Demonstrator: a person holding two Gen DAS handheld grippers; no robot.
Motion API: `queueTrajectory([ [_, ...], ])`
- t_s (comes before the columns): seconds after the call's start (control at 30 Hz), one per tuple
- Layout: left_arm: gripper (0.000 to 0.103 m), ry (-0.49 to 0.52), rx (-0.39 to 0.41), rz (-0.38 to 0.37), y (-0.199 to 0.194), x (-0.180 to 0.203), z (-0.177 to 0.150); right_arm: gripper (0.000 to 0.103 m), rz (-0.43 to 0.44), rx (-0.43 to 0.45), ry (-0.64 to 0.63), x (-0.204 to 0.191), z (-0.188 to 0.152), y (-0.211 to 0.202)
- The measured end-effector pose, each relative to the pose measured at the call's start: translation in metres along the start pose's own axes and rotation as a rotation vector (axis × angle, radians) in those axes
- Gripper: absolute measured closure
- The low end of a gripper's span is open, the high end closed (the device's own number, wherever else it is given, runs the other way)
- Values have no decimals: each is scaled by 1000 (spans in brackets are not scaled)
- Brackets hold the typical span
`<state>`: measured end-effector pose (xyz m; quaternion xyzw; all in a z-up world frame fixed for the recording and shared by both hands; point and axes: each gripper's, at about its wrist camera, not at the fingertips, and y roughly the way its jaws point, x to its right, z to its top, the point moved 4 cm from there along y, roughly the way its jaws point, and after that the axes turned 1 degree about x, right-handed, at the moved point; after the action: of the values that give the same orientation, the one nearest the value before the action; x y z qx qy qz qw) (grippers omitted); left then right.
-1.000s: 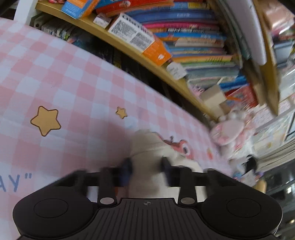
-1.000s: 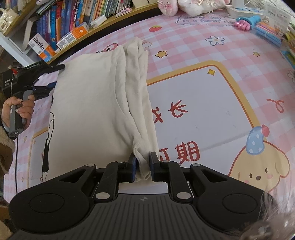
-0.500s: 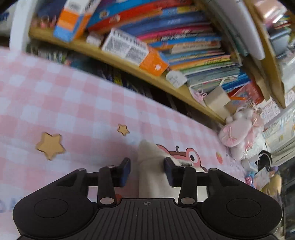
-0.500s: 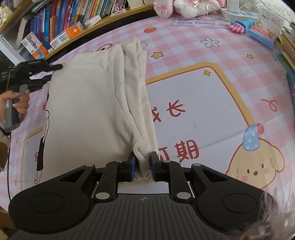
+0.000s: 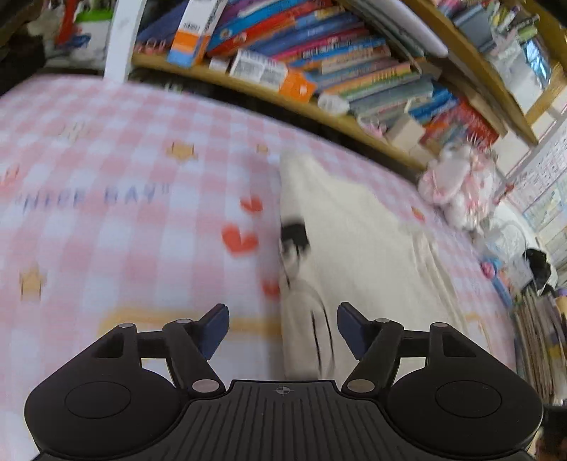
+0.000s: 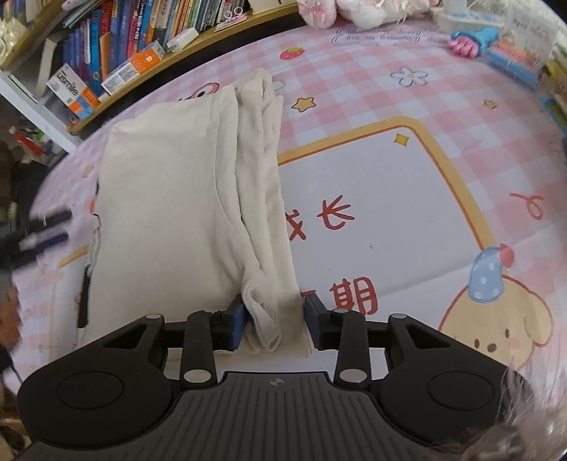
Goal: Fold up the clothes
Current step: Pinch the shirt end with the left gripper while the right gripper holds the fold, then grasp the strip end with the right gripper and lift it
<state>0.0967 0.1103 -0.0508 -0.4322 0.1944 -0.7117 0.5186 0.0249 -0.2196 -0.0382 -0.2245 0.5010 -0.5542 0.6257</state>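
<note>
A cream garment (image 6: 166, 212) lies folded lengthwise on the pink checked mat (image 6: 354, 88), with its bunched sleeve layers (image 6: 260, 184) along the right side. My right gripper (image 6: 274, 324) is open at the garment's near end. The folded sleeve edge lies loose between its blue pads (image 6: 236, 321). In the left wrist view the garment (image 5: 354, 241) is blurred, and a black print shows on it. My left gripper (image 5: 282, 328) hovers open above its left edge and holds nothing. The left gripper (image 6: 65, 225) also shows blurred at the left border of the right wrist view.
A low wooden bookshelf (image 6: 149, 67) packed with books runs along the far edge of the mat. Pink plush toys (image 6: 354, 10) and a tray of pens (image 6: 510, 64) sit at the far right. A hand (image 6: 9, 312) is at the left border.
Both grippers went from shut on the garment to open. The left one let go of the far corner and pulled back along the left edge. The right one stayed in place.
</note>
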Motion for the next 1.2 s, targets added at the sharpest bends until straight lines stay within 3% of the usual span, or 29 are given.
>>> queueTrajectory([
  [0.2,34,-7,-29,75,-4,26,-34,69,113,-41,-47,11,8,0],
  [0.4,38,-56,-4,146,-15,37,-63,81,216,-79,-112,19,12,1],
  [0.5,55,-99,19,166,-21,42,-74,85,227,-63,-159,22,15,-2],
  [0.6,56,-127,33,197,-25,47,-82,85,229,-51,-212,22,18,-3],
  [0.67,54,-122,39,239,-28,51,-87,85,249,-66,-217,24,19,-2],
  [0.77,51,-54,65,291,-37,65,-92,72,271,-101,-187,29,20,0],
  [0.9,33,62,122,358,-50,86,-96,68,312,-134,-141,34,18,-2],
  [0.97,24,103,143,374,-53,95,-98,67,330,-148,-109,38,18,-3],
  [1.2,18,243,141,382,-51,119,-108,69,382,-190,-15,42,20,1],
])
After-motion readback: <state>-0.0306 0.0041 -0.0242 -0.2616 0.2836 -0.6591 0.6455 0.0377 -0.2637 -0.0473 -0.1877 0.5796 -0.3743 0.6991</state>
